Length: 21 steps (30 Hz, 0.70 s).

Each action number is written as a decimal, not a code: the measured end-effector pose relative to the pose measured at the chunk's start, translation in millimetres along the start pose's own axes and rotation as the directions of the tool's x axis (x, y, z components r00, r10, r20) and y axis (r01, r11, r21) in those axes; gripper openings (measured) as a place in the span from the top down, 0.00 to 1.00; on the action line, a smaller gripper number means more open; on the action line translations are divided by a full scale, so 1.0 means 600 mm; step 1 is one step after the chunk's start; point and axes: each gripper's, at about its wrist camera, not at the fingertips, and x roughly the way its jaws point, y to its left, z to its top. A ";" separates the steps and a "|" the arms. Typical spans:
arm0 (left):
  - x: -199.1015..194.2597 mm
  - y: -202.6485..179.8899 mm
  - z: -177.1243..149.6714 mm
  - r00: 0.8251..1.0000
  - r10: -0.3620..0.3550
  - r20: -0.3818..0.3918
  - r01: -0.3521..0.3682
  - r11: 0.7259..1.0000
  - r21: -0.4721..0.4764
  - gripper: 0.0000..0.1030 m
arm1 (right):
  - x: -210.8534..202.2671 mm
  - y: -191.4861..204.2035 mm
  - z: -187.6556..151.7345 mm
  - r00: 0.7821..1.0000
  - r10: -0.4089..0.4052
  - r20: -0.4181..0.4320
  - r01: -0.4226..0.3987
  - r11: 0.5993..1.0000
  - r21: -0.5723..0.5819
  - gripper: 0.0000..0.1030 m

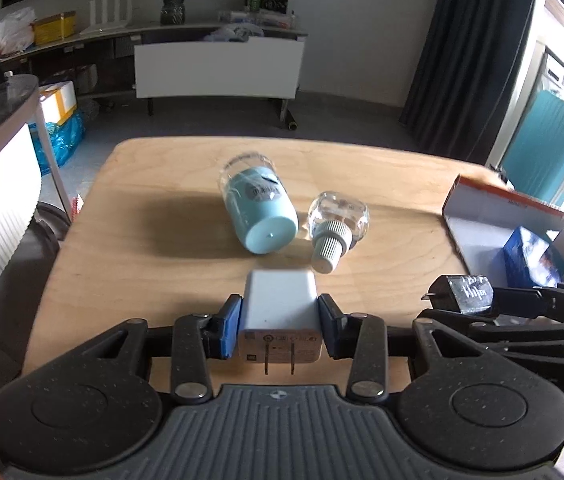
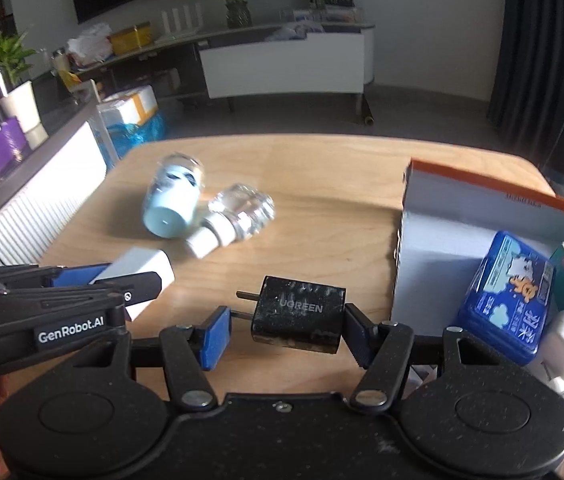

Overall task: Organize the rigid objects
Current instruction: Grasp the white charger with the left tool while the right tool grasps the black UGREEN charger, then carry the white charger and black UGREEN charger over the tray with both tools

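**White charger in my left gripper, black one in my right, box off to the right**

White plastic filled my left view: the white charger (image 1: pixel 280 312) sat between the blue pads of my left gripper (image 1: pixel 279 330), prongs toward the camera. The pads were drawn in flat against its two sides, so I read it as gripped. It hung low over the near edge of the desk (image 1: pixel 162 248).

My right gripper (image 2: pixel 288 330) had narrowed around the black charger (image 2: pixel 298 314). That charger lay crosswise in the jaws, its long axis running pad to pad, prongs aimed at the left pad. The right pad touched its flat end. Whether the prong tips had met the left pad I could not tell, so I would not call that grip firm.

The open box (image 2: pixel 434 264), with a blue packet (image 2: pixel 506 292) already inside, stood just to the right of my right gripper, its wall close beside the black charger. My right hand was clearly nearer to it; my left would have to cross over. I judged the right should go first.

Farther back on the desk, the blue jar (image 1: pixel 260 208) and the clear bottle (image 1: pixel 336 220) lay on their sides, touching, untouched by either gripper.
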 end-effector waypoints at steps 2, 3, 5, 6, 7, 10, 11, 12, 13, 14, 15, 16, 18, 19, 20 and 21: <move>-0.014 0.000 0.001 1.000 -0.001 0.007 0.001 1.000 -0.014 0.60 | -0.017 0.004 0.001 1.000 0.012 0.018 -0.012 1.000 -0.004 0.30; -0.021 0.000 0.001 1.000 -0.002 0.011 0.002 1.000 -0.020 0.60 | -0.026 0.007 0.001 1.000 0.013 0.027 -0.013 1.000 -0.007 0.30; -0.034 -0.002 0.000 1.000 0.006 0.019 -0.005 1.000 -0.028 0.60 | -0.044 0.012 0.001 0.999 0.020 0.045 -0.019 1.000 -0.013 0.30; -0.040 -0.003 -0.002 1.000 0.009 0.025 -0.008 0.999 -0.032 0.60 | -0.052 0.014 0.001 0.998 0.025 0.051 -0.024 1.000 -0.014 0.30; -0.047 -0.005 -0.003 1.000 0.010 0.027 -0.009 0.999 -0.037 0.60 | -0.060 0.016 0.001 0.998 0.029 0.055 -0.028 0.999 -0.015 0.30; -0.064 -0.006 -0.009 1.000 0.011 0.029 -0.010 0.999 -0.048 0.60 | -0.085 0.018 -0.004 0.997 0.040 0.069 -0.040 0.999 -0.008 0.30; -0.071 -0.007 -0.012 0.999 0.016 0.032 -0.014 0.999 -0.050 0.60 | -0.093 0.019 -0.006 0.997 0.041 0.073 -0.040 0.999 -0.006 0.30; -0.077 -0.009 -0.014 0.999 0.019 0.033 -0.017 0.998 -0.052 0.61 | -0.102 0.020 -0.008 0.996 0.038 0.079 -0.038 0.999 -0.006 0.30; -0.083 -0.011 -0.016 0.999 0.016 0.036 -0.014 0.998 -0.053 0.61 | -0.111 0.020 -0.011 0.996 0.038 0.085 -0.037 0.999 -0.007 0.30; -0.089 -0.014 -0.017 0.999 0.014 0.040 -0.012 0.999 -0.053 0.60 | -0.120 0.021 -0.013 0.995 0.040 0.090 -0.039 0.999 -0.007 0.30; -0.095 -0.017 -0.019 0.999 0.015 0.043 -0.012 0.998 -0.055 0.61 | -0.128 0.022 -0.016 0.995 0.042 0.094 -0.041 0.999 -0.009 0.30; -0.103 -0.019 -0.021 0.999 0.014 0.047 -0.011 0.998 -0.058 0.61 | -0.138 0.022 -0.021 0.994 0.041 0.100 -0.040 0.999 -0.013 0.30; -0.117 -0.026 -0.024 0.998 0.010 0.058 -0.006 0.998 -0.059 0.61 | -0.154 0.022 -0.028 0.993 0.033 0.112 -0.031 0.999 -0.017 0.30; -0.122 -0.030 -0.026 0.998 0.011 0.062 -0.007 0.998 -0.057 0.60 | -0.162 0.020 -0.032 0.993 0.032 0.116 -0.030 0.999 -0.016 0.30; -0.127 -0.034 -0.028 0.998 0.010 0.068 -0.007 0.999 -0.054 0.60 | -0.168 0.019 -0.036 0.992 0.033 0.120 -0.032 0.999 -0.011 0.30; -0.130 -0.037 -0.030 0.997 0.008 0.071 -0.004 0.999 -0.054 0.60 | -0.175 0.018 -0.040 0.992 0.033 0.123 -0.032 0.999 -0.007 0.30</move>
